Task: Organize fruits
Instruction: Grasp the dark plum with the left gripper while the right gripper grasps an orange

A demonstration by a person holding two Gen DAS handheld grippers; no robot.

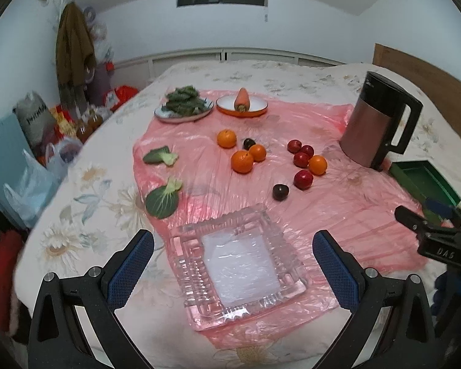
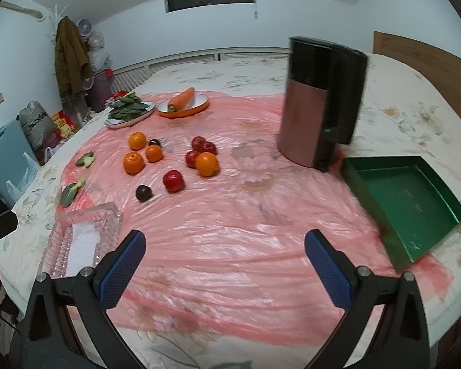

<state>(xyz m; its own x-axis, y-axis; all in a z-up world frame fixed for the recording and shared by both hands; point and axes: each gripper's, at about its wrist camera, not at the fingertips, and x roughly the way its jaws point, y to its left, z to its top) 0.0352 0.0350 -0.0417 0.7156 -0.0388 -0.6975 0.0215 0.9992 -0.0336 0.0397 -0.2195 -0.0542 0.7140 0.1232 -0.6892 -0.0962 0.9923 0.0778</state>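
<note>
On the pink sheet (image 2: 230, 230), oranges (image 2: 206, 164) lie scattered; both grippers (image 1: 233, 264) (image 2: 226, 264) hover spread, empty.

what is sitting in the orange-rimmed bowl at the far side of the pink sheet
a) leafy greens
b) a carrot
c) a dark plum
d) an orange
b: the carrot lies alone in the orange-rimmed bowl, seen in both wrist views, while the leafy greens sit on the separate plate beside it, and the oranges and plums lie loose on the pink sheet.
</note>
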